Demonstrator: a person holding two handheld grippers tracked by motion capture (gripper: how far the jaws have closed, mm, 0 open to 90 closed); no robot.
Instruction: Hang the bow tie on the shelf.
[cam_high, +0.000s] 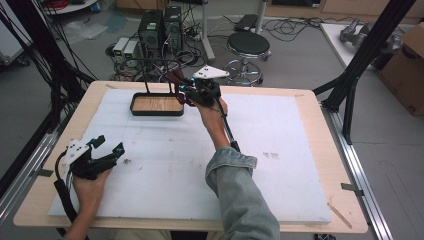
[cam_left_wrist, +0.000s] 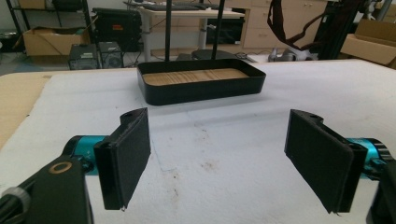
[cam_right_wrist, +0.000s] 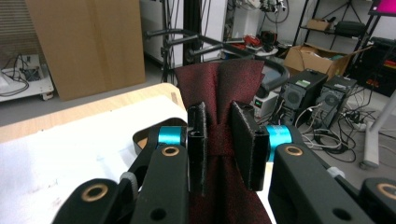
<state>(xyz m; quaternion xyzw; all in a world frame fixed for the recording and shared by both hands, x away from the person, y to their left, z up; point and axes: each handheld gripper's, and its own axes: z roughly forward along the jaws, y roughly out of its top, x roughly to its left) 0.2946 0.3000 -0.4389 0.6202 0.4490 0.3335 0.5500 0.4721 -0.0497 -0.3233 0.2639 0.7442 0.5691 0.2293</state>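
My right gripper (cam_high: 186, 91) is raised over the right end of a black tray (cam_high: 156, 111) with a wooden floor. It is shut on a dark red bow tie (cam_right_wrist: 219, 81), its jaws pinching the narrow middle band. The fabric fans out above the pads (cam_right_wrist: 198, 135). In the high view the bow tie (cam_high: 175, 78) pokes out to the left of the gripper. A dark red strap (cam_left_wrist: 285, 21) hangs behind the tray (cam_left_wrist: 201, 88) in the left gripper view. My left gripper (cam_high: 111, 145) lies low at the mat's near left, open, with nothing between its pads (cam_left_wrist: 126, 154).
Two thin black posts (cam_high: 146, 82) rise from the tray's back to a curved bar. A white foam mat (cam_high: 280, 165) covers most of the wooden table (cam_high: 327, 150). A stool (cam_high: 248, 46), computer towers (cam_high: 160, 27) and cables stand on the floor beyond the far edge.
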